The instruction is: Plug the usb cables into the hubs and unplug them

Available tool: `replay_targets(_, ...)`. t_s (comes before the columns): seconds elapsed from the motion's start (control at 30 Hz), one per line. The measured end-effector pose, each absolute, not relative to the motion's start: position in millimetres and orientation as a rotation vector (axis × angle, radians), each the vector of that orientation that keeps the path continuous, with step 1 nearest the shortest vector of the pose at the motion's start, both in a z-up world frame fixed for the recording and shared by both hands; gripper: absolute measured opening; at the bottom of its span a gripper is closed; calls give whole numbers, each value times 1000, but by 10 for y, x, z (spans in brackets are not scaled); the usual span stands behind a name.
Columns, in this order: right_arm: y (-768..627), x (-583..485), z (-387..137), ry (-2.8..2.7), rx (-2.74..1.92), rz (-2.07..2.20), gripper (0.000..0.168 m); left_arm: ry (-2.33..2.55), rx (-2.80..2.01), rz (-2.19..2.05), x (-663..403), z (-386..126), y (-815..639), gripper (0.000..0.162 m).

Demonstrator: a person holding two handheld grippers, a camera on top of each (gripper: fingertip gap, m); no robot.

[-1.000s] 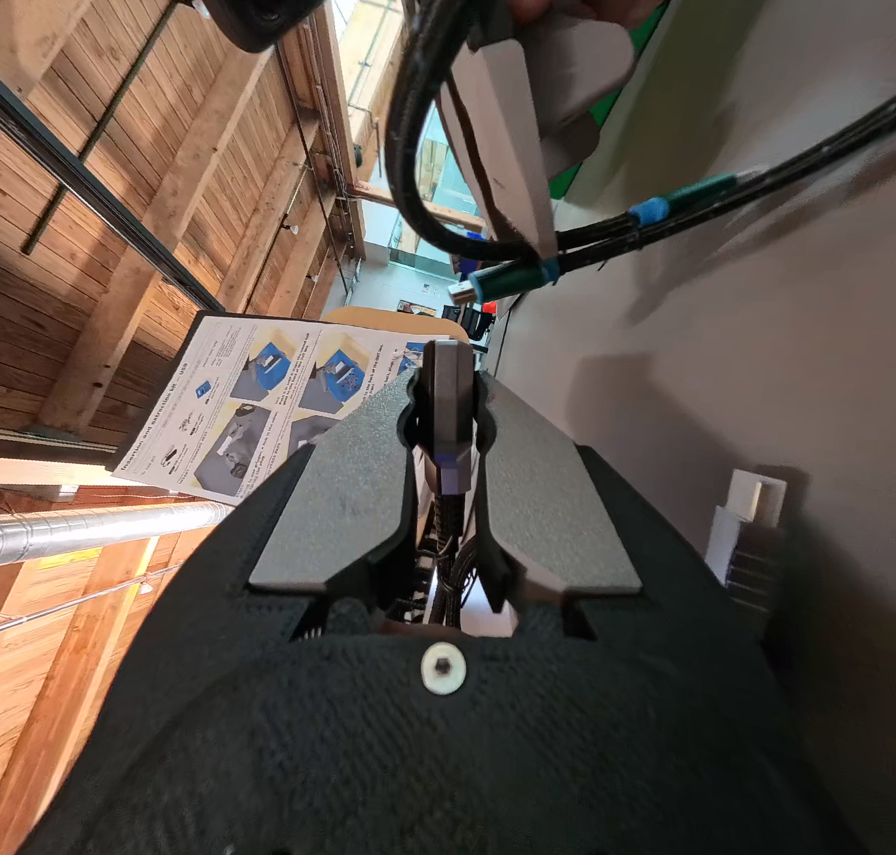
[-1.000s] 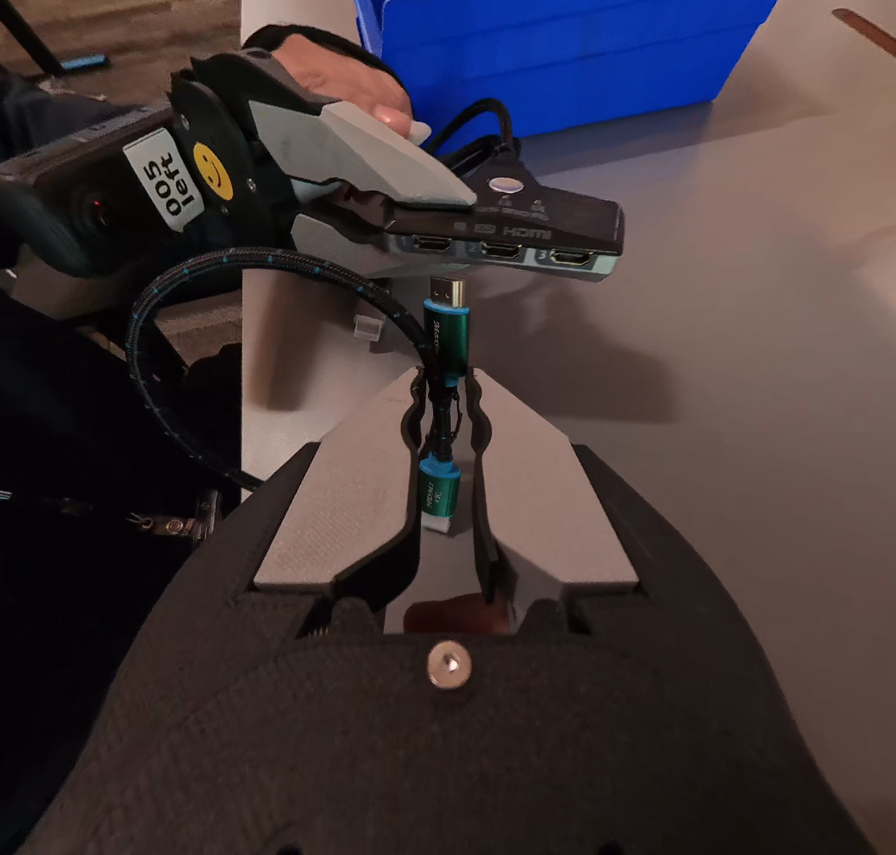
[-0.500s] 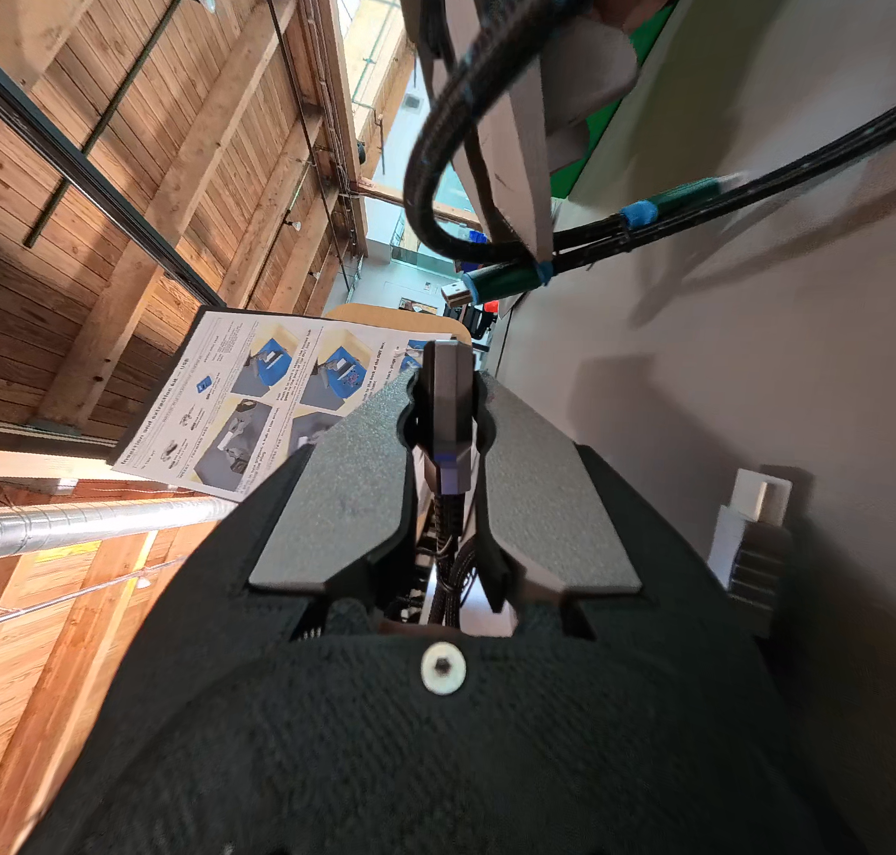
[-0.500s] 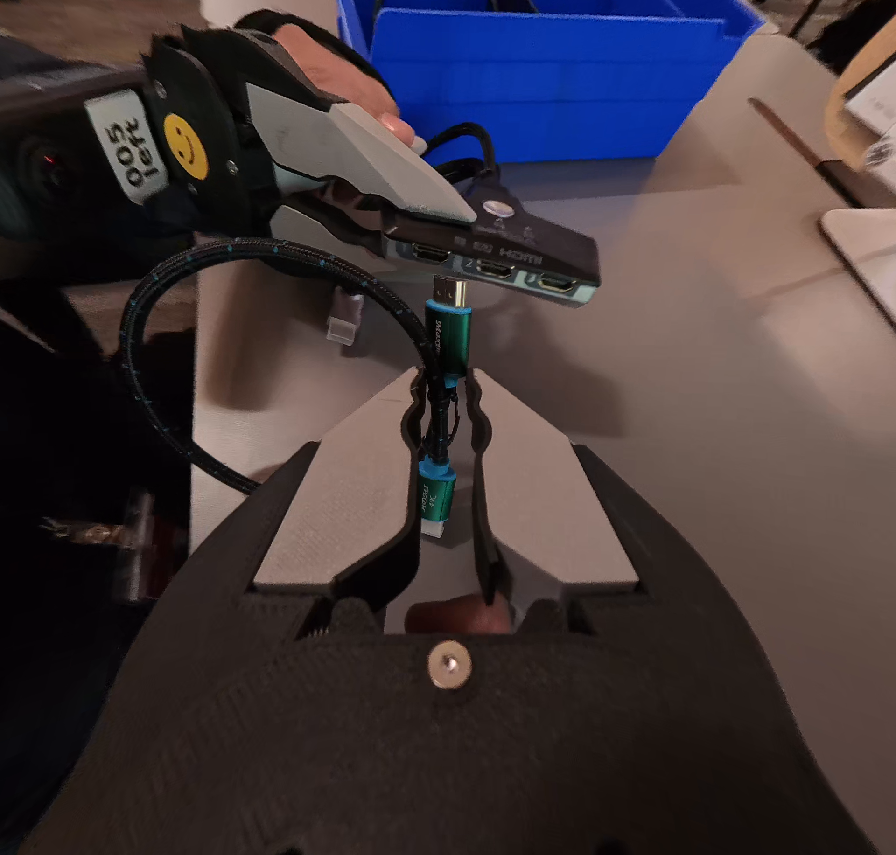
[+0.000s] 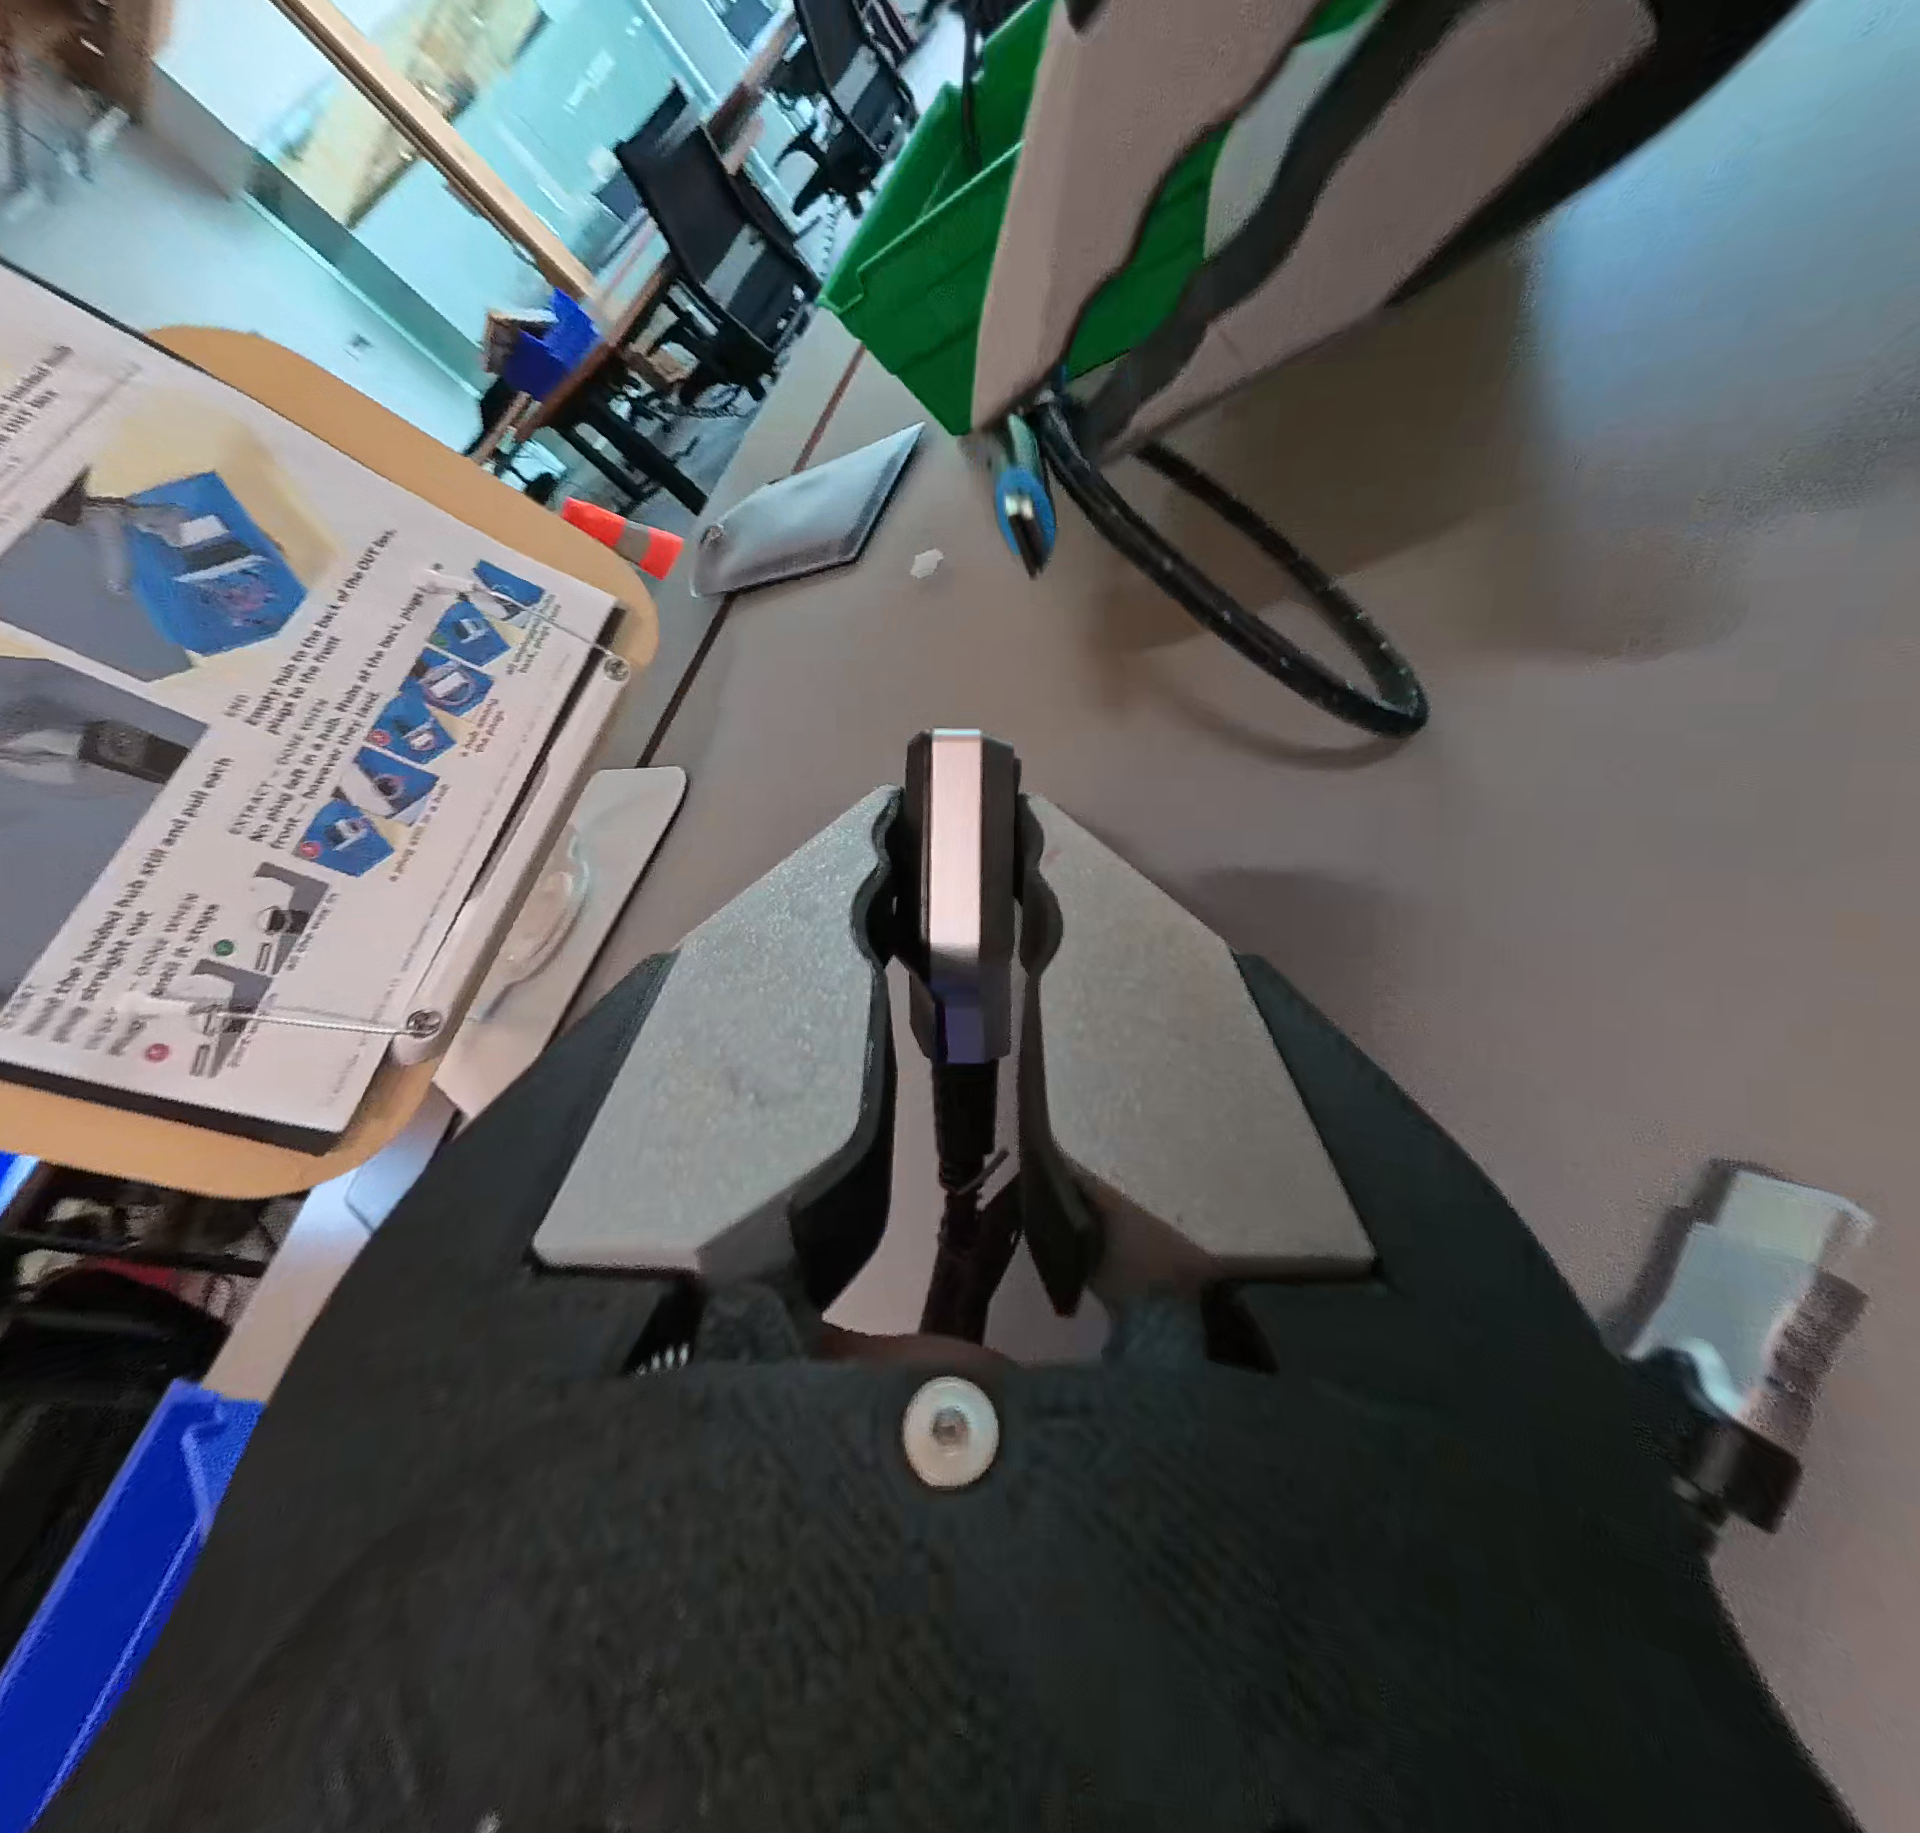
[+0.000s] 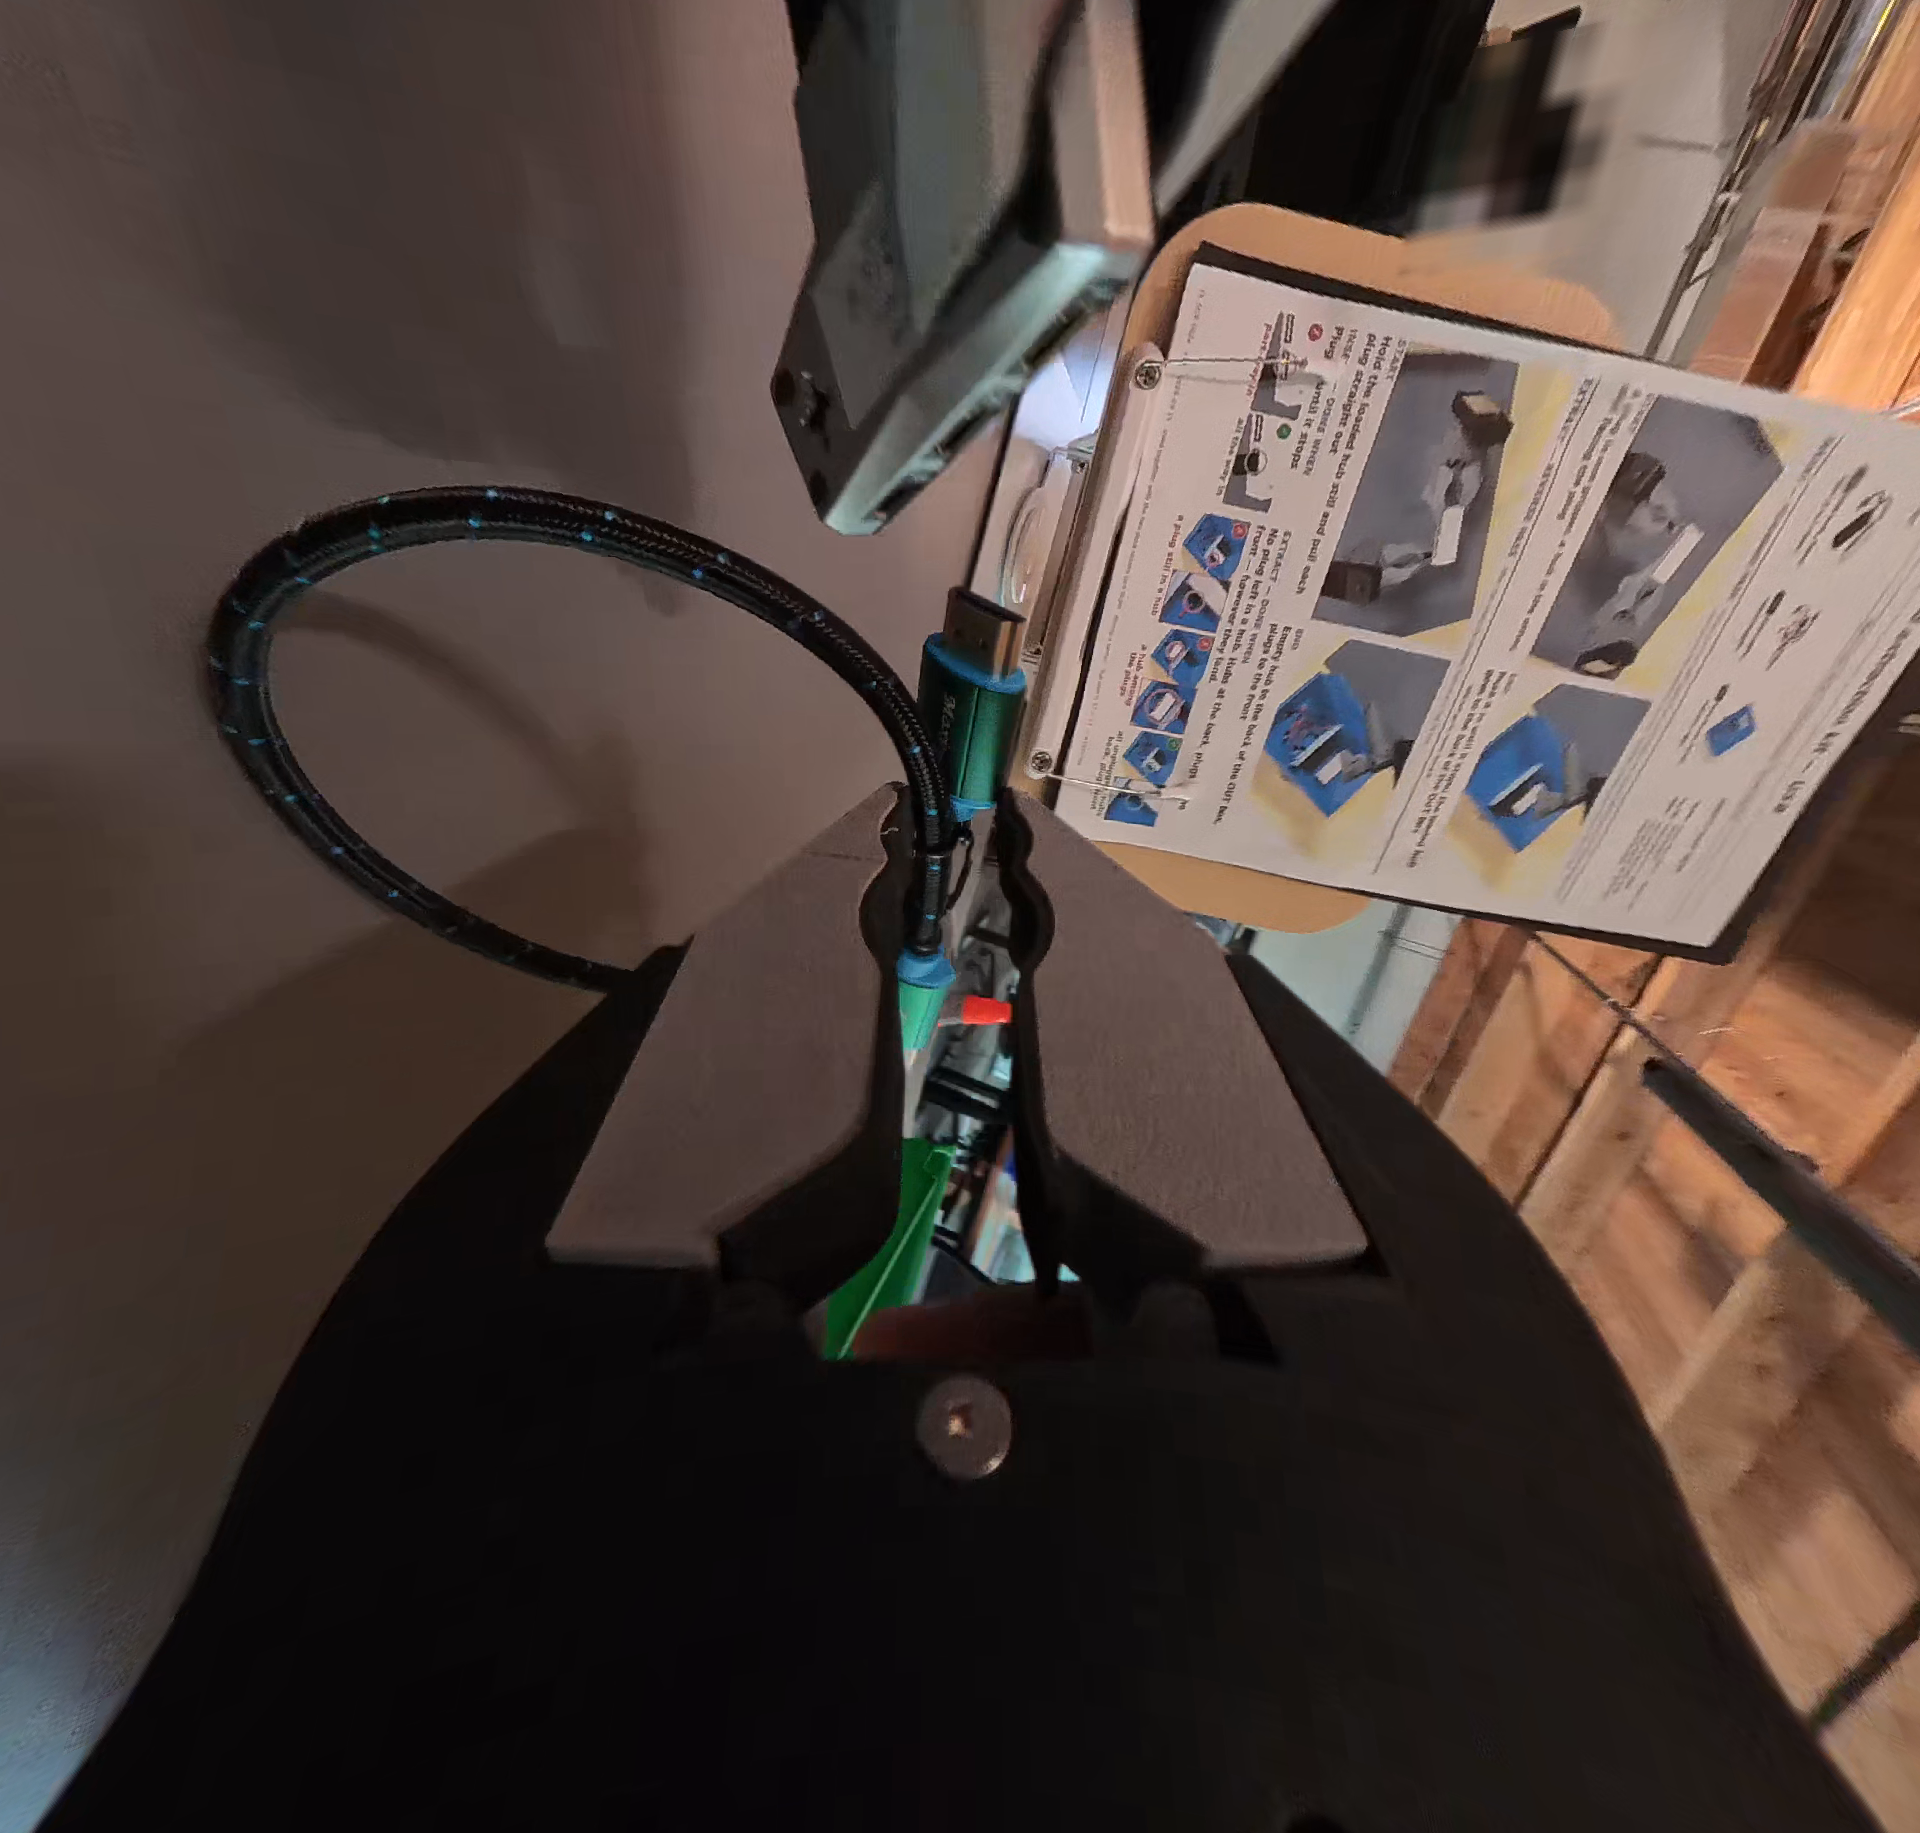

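My left gripper (image 5: 961, 817) is shut on a black multi-port hub (image 5: 961, 869), seen edge-on, with its dark cable running back between the fingers. My right gripper (image 6: 951, 807) is shut on a black braided cable (image 6: 468, 536) just behind its teal plug (image 6: 971, 703). The cable loops to the left, and a second teal plug (image 6: 920, 1004) hangs between the fingers. The hub (image 6: 914, 329) is blurred above and left of the plug, apart from it. In the left wrist view the right gripper (image 5: 1195, 173) is at the upper right with the plug (image 5: 1023, 495) and the cable loop (image 5: 1247, 620).
An instruction sheet on a clipboard (image 5: 260, 744) stands at the table's left edge and also shows in the right wrist view (image 6: 1455, 588). A green bin (image 5: 935, 256) sits behind the right gripper. A silver adapter (image 5: 1756, 1284) lies at the right and a blue bin (image 5: 94, 1596) at the lower left.
Both grippers have swung round fast. The left view dropped from the ceiling to the table. The plug, which was just below a hub port, now points past the hub toward the sheet.
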State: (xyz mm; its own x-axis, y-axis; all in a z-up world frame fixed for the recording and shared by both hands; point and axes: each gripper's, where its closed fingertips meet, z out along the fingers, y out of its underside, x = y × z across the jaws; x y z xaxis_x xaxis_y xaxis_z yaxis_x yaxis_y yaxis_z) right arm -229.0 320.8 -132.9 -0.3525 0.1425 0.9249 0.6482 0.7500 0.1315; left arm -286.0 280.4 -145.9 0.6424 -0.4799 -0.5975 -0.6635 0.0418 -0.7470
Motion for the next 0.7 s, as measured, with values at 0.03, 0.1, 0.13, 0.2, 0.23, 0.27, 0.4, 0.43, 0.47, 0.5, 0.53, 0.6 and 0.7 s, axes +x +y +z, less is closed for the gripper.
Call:
replay_targets(0.03,3202,-2303,-1334,-1887,-590,-624,12,972,-1615,172,-2844,-1437,2821,17)
replay_targets(0.1,3204,-2322,-1321,-1872,-568,-676,12,984,-1648,199,-2842,-1432,2866,18)
replay_targets(0.13,3213,-2328,-1311,-1863,-565,-698,12,1000,-1667,220,-2841,-1453,2881,17)
replay_targets(0.2,3242,-2328,-1308,-1858,-575,-738,13,1031,-1700,241,-2824,-1497,2895,17)
replay_targets(0.23,3254,-2330,-1311,-1859,-577,-754,13,1043,-1713,238,-2807,-1515,2894,18)
replay_targets(0.27,3260,-2338,-1309,-1857,-572,-768,12,1052,-1727,228,-2790,-1528,2893,18)
replay_targets(0.4,3231,-2393,-1318,-1866,-531,-815,13,1058,-1815,98,-2726,-1557,2886,18)
replay_targets(0.43,3216,-2409,-1322,-1871,-517,-824,13,1050,-1843,52,-2716,-1555,2891,18)
replay_targets(0.47,3205,-2423,-1327,-1878,-507,-833,13,1046,-1869,8,-2708,-1555,2896,18)
replay_targets(0.5,3198,-2433,-1333,-1884,-499,-842,13,1042,-1893,-30,-2702,-1553,2900,18)
replay_targets(0.53,3195,-2441,-1335,-1888,-491,-850,12,1042,-1910,-61,-2694,-1552,2901,18)
replay_targets(0.6,3205,-2440,-1342,-1900,-482,-872,12,1051,-1931,-97,-2683,-1558,2899,18)
replay_targets(0.7,3210,-2425,-1361,-1919,-469,-896,12,1063,-1942,-124,-2663,-1572,2895,18)
